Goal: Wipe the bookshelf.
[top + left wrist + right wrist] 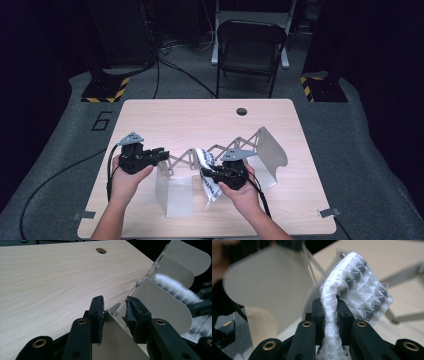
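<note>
Left claw (114,312) jaws astride metal divider plate (113,340) edge; patterned cloth (175,287) blurred beyond; wooden table (50,282).

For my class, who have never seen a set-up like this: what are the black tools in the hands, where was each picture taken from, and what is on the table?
A person holds a two-jaw hand tool in each hand. One camera looks down from above; one more rides on each tool, looking along its jaws. On the wooden table stands a metal rack of rounded plates joined by a scissor lattice. The left gripper has its jaws either side of the end plate's edge; whether they press it is unclear. The right gripper pinches a white cloth with grey triangles beside the rack.
</note>
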A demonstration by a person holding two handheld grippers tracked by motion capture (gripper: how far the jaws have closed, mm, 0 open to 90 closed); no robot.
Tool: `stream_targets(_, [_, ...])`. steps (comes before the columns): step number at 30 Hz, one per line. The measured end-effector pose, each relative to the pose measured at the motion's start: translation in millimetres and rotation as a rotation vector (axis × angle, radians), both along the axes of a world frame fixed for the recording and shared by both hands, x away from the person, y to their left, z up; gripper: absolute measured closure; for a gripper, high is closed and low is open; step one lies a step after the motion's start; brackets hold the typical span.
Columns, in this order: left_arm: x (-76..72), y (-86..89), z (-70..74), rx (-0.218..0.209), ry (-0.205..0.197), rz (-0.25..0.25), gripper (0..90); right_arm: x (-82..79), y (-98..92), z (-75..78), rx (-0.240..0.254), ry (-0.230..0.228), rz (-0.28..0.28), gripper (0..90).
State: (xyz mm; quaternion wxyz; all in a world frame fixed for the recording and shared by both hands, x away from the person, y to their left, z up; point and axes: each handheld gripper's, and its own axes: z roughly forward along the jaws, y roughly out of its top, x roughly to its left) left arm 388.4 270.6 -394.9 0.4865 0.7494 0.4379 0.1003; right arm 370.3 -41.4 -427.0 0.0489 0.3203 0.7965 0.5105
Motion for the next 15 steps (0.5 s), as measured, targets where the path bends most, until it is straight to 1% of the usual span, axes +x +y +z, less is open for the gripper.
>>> stream_targets(2, [0.0,0.2,-0.1,-0.002,0.003,-0.001,66.5,0.6,2.5,-16.4,-0.029,0.03,0.004,79.7])
stream_targets(4, [0.2,0.2,-0.1,-0.001,0.001,-0.001,66.5,-0.7,6.1,-33.1,-0.055,0.077,-0.001,79.7])
stream_targets(5, [0.3,0.2,-0.1,-0.001,0.002,-0.001,66.6,-0.9,7.1,-39.8,-0.073,0.085,0.006,79.7])
stream_targets(6, [0.3,0.0,-0.3,-0.002,0.0,0.001,66.5,-2.0,8.1,-44.4,-0.086,0.096,0.009,79.7])
stream_targets(7, [0.4,0.1,-0.3,-0.002,0.001,0.0,66.5,-2.6,8.4,-46.8,-0.099,0.096,0.011,79.7])
stream_targets(8, [0.5,0.0,-0.3,-0.002,0.0,0.0,66.5,-3.1,8.5,-46.8,-0.102,0.095,0.011,79.7])
stream_targets(9, [0.5,-0.1,-0.4,-0.001,0.0,0.0,66.5,-2.9,8.1,-45.0,-0.094,0.087,0.013,79.7])
stream_targets(10, [0.5,-0.2,-0.4,0.0,-0.001,0.001,66.6,-3.3,6.8,-40.3,-0.084,0.089,0.015,79.7])
stream_targets(11, [0.5,-0.3,-0.4,0.002,-0.001,0.002,66.6,-3.3,5.2,-34.0,-0.063,0.077,0.013,79.7])
stream_targets(13, [0.4,-0.6,-0.5,0.003,0.0,0.002,66.6,-3.8,1.4,-16.3,-0.009,0.044,0.009,79.7])
stream_targets(15, [0.3,-0.9,-0.5,0.005,-0.001,0.003,66.7,-5.1,-1.9,1.5,0.041,0.0,0.007,79.7])
